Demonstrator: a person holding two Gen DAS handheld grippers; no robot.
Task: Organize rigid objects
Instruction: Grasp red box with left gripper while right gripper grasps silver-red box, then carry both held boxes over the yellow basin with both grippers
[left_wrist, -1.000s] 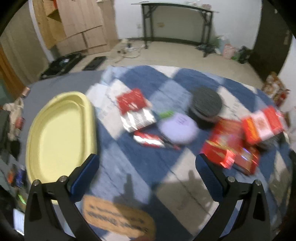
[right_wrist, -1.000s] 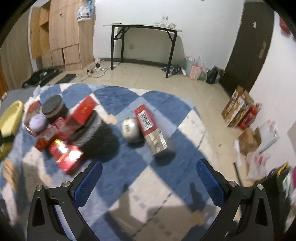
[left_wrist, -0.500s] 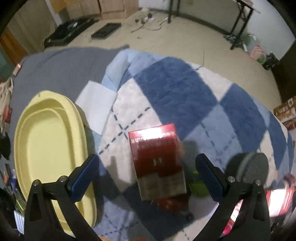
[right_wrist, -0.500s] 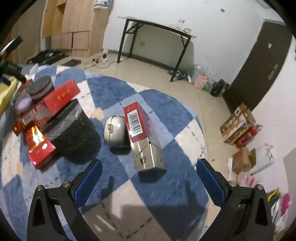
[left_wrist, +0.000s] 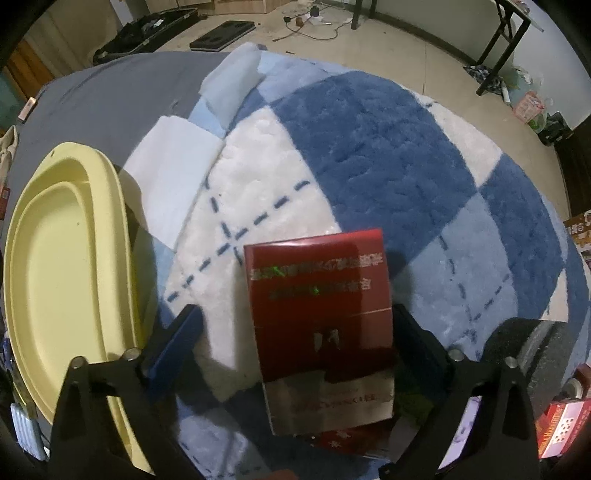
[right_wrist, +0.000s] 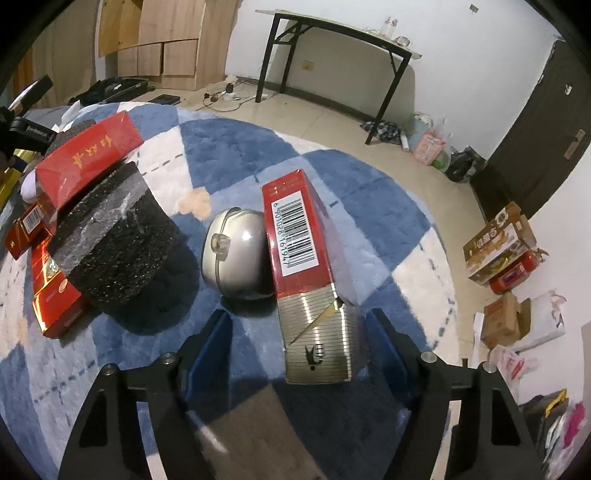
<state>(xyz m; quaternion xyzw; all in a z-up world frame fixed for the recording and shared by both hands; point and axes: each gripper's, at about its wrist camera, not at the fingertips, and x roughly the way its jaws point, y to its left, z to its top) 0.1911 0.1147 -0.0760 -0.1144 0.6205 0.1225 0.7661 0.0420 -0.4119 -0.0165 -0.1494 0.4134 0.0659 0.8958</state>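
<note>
In the left wrist view a dark red box with a silver end (left_wrist: 317, 317) lies on the blue-and-white checked rug (left_wrist: 369, 147). My left gripper (left_wrist: 295, 312) points steeply down over it with its jaws closing. The box is between them, the right finger (left_wrist: 410, 332) at its edge and the left finger (left_wrist: 173, 339) still apart. In the right wrist view a red box with a barcode and a striped silver end (right_wrist: 306, 266) lies between the closing jaws of my right gripper (right_wrist: 297, 317). Gaps show on both sides.
A yellow oval tray (left_wrist: 66, 258) lies left of the rug. A black round container (left_wrist: 528, 343) and another red box (left_wrist: 557, 428) are at the right. A silver round case (right_wrist: 236, 254), a black foam cylinder (right_wrist: 114, 251) and several red boxes (right_wrist: 88, 158) crowd the left.
Both grippers came down and closer onto their boxes, and both pairs of jaws have narrowed. The left view swung from the whole pile to the single red box.
</note>
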